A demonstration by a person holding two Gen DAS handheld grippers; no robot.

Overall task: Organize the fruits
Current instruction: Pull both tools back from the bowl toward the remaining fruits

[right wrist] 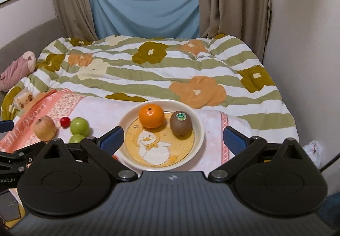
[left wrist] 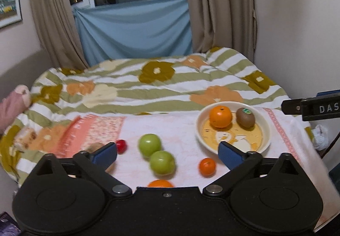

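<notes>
Both tools, left tool (left wrist: 167, 152) and right tool (right wrist: 173, 140), stand wide open and empty; the loose green apples (left wrist: 156, 152) lie just ahead between the left tool's fingers, the plate (right wrist: 196, 121) ahead of the right.

Orange (right wrist: 151, 116) and kiwi (right wrist: 181, 124) in plate (right wrist: 198, 129), apples (right wrist: 79, 126) left on towel (right wrist: 102, 113)
</notes>
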